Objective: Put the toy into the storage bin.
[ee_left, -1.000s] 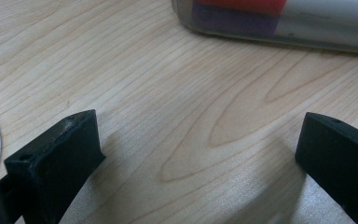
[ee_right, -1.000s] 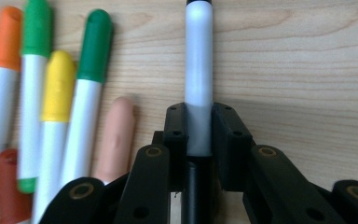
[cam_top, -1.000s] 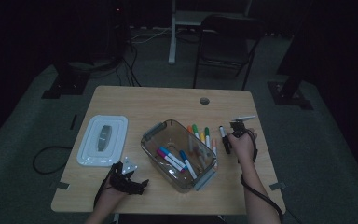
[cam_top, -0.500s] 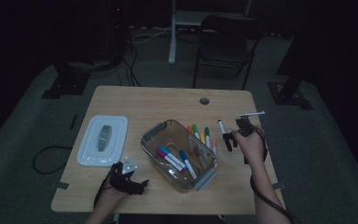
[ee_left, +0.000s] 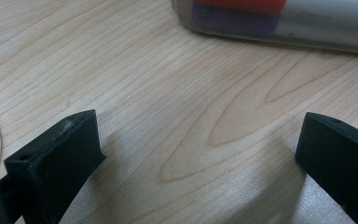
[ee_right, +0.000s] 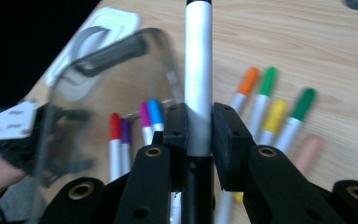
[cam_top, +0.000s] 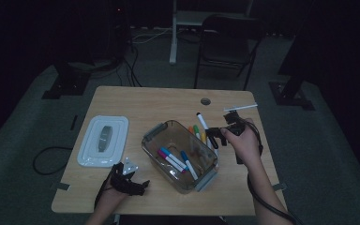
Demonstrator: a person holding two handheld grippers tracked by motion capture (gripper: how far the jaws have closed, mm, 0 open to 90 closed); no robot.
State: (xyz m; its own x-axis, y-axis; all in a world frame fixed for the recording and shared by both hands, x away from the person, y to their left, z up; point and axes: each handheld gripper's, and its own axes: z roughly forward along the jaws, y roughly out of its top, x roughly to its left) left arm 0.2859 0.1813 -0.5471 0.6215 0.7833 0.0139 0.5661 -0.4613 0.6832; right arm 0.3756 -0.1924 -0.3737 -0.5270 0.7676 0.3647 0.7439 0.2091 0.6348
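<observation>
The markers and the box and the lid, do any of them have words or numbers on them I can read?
No words, numbers or signs can be read.
Marker in the right gripper: plain white barrel, no print showing.
Markers on the table: plain barrels with coloured caps, blurred.
Markers in the clear box: too small and dim to tell.
Lid: no label visible.

White marker point(ee_right: 198, 74), black cap, lifted above table, beside clear bin point(cam_top: 178, 154).
</observation>
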